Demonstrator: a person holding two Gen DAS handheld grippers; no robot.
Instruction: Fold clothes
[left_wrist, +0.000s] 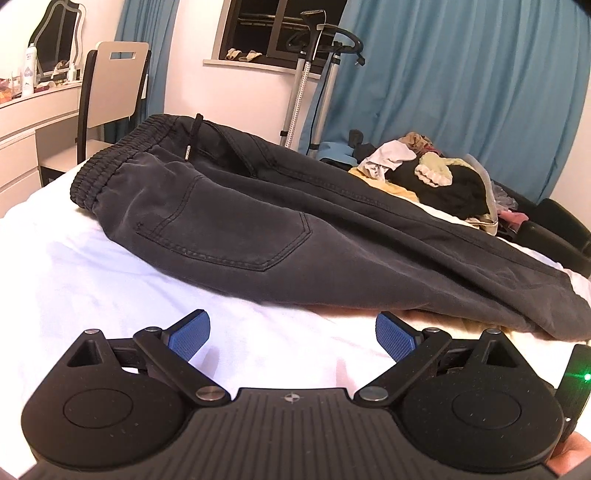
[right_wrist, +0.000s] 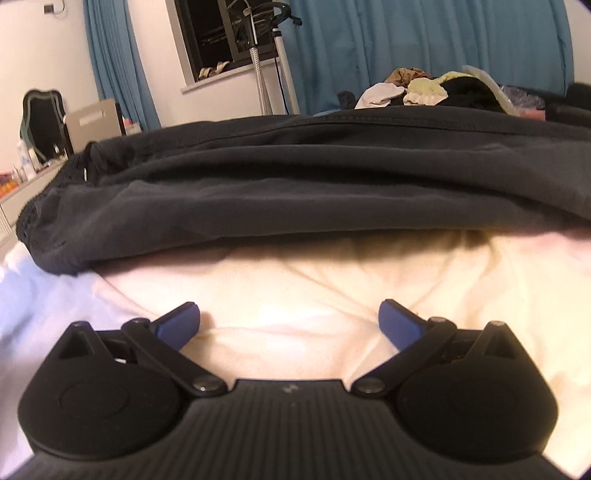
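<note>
Dark trousers (left_wrist: 236, 221) lie across bed (left_wrist: 74, 280), waistband toward left edge, legs doubled lengthwise, I judge. My left tongs (left_wrist: 293, 334) and right tongs (right_wrist: 289, 324) spread wide, empty, short of near hem. Crosswise folds left; clothes pile (left_wrist: 439, 177) at far edge untouched.

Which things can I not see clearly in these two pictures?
- Dark trousers: in the left wrist view, the leg ends leave the right edge.
- Trousers' waistband: in the right wrist view, blurred and partly off the left edge.
- Pile of clothes: single garments overlap too much to tell apart.
- Bottles on the dresser: labels too small.
- Bed sheet: its part beneath the trousers is hidden.
</note>
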